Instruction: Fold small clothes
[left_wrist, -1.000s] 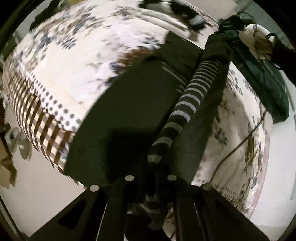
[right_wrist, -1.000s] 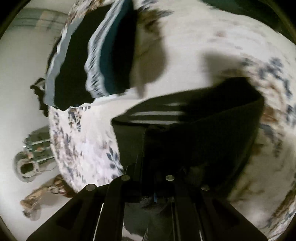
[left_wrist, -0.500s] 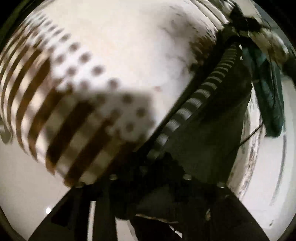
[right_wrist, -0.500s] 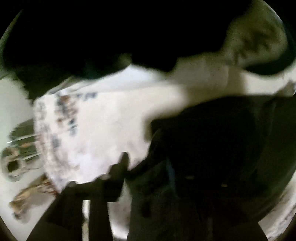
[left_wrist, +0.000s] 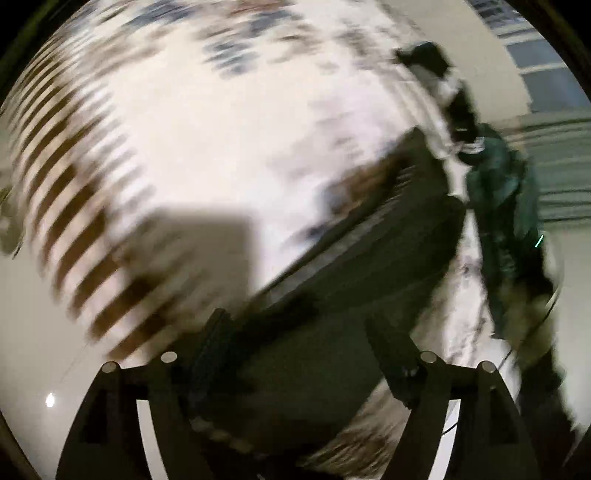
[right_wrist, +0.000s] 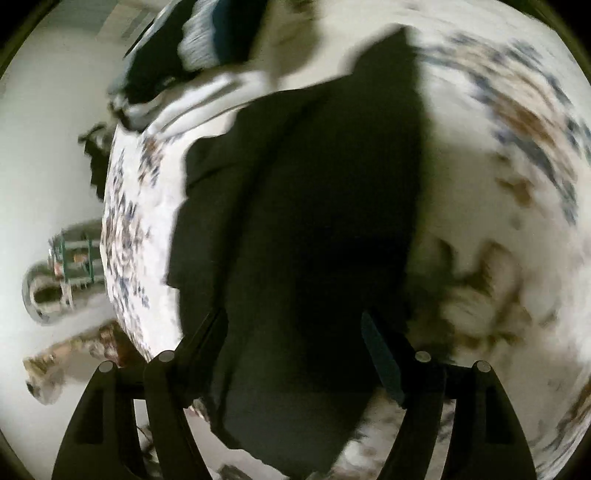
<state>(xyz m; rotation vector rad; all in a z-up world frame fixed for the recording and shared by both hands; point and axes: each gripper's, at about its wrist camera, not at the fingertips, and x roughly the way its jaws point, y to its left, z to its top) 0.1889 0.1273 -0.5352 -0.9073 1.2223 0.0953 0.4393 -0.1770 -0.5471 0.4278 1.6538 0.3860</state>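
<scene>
Both pairs of jaws are opening, spread wide with nothing pinched. Below the left gripper (left_wrist: 299, 343) and the right gripper (right_wrist: 295, 339) a dark garment (right_wrist: 314, 221) lies flat on the floral tablecloth (right_wrist: 498, 184), free of the pads. Its striped band (left_wrist: 369, 225) runs along one edge. Farther off sit a dark green garment (left_wrist: 506, 206) and a striped black garment (right_wrist: 173, 48).
</scene>
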